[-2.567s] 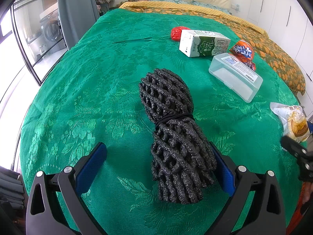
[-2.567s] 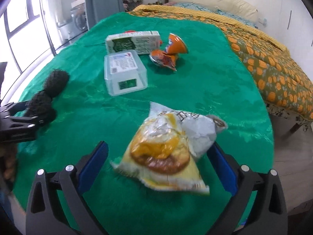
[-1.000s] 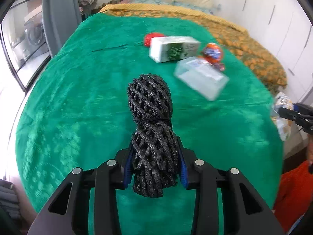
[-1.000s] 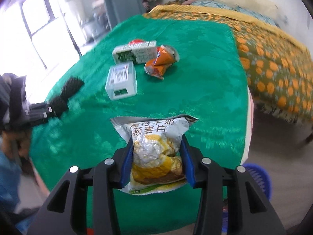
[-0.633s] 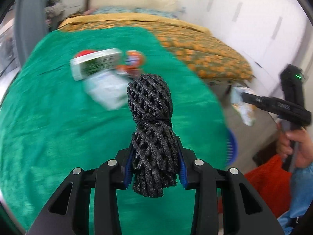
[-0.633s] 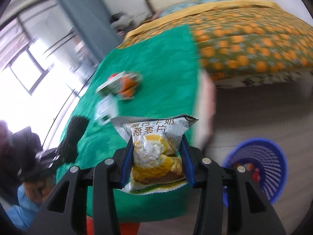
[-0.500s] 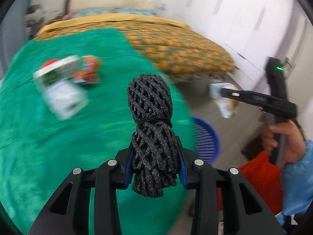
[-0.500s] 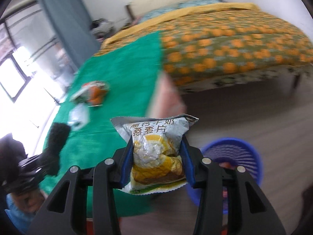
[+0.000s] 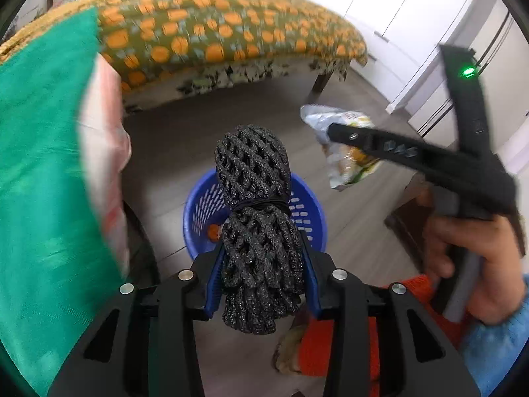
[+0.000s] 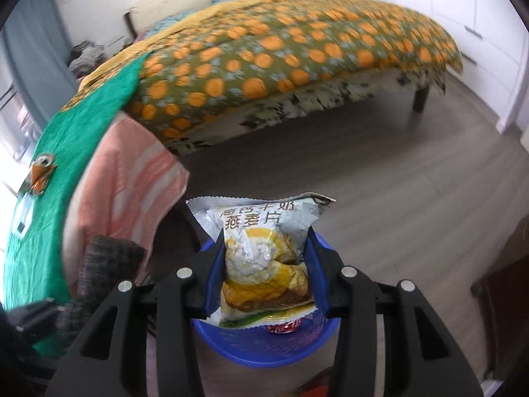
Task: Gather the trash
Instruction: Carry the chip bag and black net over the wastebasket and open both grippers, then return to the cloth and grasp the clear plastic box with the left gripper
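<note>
On the left, the left gripper (image 9: 261, 278) has its jaws around the lower half of a black foam mesh bundle tied at the waist with a black band (image 9: 256, 218). The jaws have just been opening a little, yet the blue pads seem to touch the foam on both sides. It looks light, springy and rough, so a squeeze below the band suits it. It hangs over the round blue plastic basket on the floor (image 9: 307, 211), whose inside it mostly hides.

To the right, the right gripper (image 10: 264, 274) clamps a crinkled silver and yellow oat-flake snack bag (image 10: 261, 258) across its middle. The bag seems light, slippery and limp. The same basket (image 10: 264, 344) sits beneath it, largely covered. The green cloth (image 10: 49, 178) is blurred.
</note>
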The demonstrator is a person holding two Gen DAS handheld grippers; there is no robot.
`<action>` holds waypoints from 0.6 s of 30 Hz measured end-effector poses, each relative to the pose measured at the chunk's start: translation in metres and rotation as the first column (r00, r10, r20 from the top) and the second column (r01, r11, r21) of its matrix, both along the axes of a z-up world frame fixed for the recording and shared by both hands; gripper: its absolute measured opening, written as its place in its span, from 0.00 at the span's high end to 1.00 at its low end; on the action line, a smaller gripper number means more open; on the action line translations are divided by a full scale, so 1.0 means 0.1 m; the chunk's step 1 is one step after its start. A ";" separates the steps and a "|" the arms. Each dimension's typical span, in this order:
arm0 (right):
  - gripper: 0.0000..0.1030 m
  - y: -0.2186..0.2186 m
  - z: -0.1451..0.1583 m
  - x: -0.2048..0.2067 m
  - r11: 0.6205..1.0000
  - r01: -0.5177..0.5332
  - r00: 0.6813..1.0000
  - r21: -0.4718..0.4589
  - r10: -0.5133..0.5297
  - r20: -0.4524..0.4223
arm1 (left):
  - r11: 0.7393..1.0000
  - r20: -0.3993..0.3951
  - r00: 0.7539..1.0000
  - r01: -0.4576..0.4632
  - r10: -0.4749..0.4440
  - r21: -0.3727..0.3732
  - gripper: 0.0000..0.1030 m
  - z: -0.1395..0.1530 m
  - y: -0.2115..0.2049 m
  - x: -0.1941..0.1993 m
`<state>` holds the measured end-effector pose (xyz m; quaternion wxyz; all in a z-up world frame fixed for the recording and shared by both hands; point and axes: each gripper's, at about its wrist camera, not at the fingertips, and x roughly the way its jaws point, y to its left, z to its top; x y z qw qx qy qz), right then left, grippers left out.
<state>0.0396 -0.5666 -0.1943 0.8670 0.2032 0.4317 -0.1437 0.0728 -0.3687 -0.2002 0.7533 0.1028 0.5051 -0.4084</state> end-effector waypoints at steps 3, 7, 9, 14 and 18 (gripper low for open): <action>0.58 -0.13 -0.08 0.02 0.999 0.022 1.000 0.037 -0.022 -0.006 | 1.000 -0.023 1.000 -0.002 0.002 0.024 0.61 -0.26 -0.19 0.08; 0.41 -0.19 -0.12 0.02 0.997 0.041 0.999 0.070 -0.041 0.003 | 1.000 -0.019 1.000 -0.005 0.005 0.028 0.42 -0.51 -0.40 0.15; 0.27 -0.23 -0.09 -0.01 0.994 0.057 0.998 0.094 -0.060 0.030 | 0.999 -0.003 1.000 -0.019 0.019 0.044 0.30 -0.57 -0.44 0.16; 0.17 -0.30 0.12 -0.11 0.991 0.129 0.986 0.043 -0.133 0.102 | 0.999 0.039 0.998 -0.045 0.045 -0.007 0.20 -0.27 -0.30 0.09; 0.11 -0.23 0.31 -0.19 0.985 0.171 0.973 -0.040 -0.162 0.163 | 0.993 0.151 0.986 -0.054 0.070 -0.107 0.07 0.30 0.07 -0.14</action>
